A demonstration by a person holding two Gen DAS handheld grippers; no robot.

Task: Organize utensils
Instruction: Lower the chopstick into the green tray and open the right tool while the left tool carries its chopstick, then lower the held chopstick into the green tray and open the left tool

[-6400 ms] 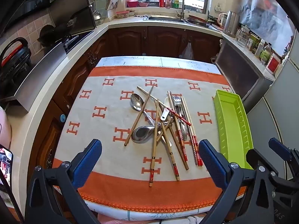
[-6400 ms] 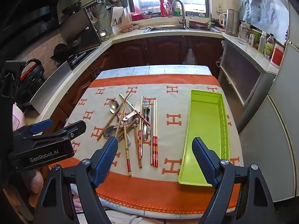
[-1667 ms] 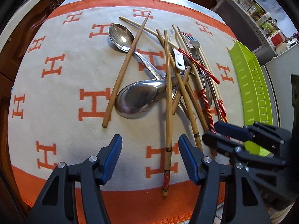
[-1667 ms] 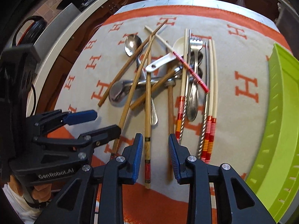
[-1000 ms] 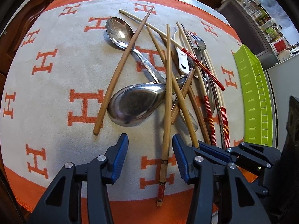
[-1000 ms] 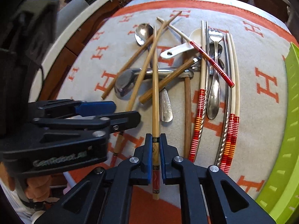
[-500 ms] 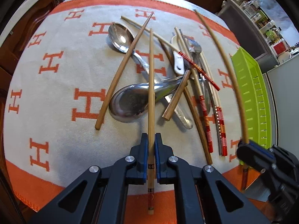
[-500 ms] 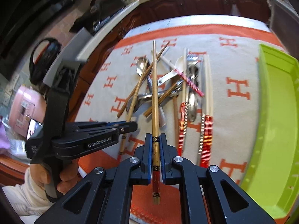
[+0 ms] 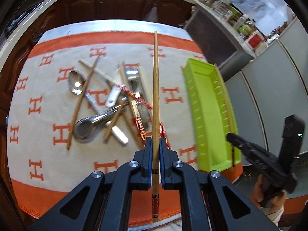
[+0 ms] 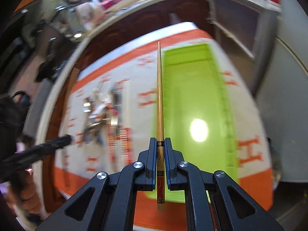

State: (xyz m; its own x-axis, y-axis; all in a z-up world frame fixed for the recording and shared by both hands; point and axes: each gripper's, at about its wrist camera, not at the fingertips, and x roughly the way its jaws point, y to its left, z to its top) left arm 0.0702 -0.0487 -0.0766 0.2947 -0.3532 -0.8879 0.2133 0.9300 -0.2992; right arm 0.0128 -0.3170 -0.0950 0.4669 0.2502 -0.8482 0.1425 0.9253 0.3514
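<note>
Between your left gripper's [image 9: 156, 148] pads, one chopstick [image 9: 155, 88] is clamped, lifted above the utensil pile [image 9: 107, 104] at the table's [image 9: 57, 38] middle. Your right gripper [image 10: 160, 148] pinches a second chopstick [image 10: 159, 96] over the green tray [image 10: 192, 88] along the table's right edge.

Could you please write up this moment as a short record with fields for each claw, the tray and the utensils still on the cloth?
left claw: shut on a chopstick, lifted above the cloth
right claw: shut on a second chopstick, held over the tray
tray: green, nothing seen lying in it
pile: spoons, chopsticks and other utensils crossed on the cloth, left of the tray
</note>
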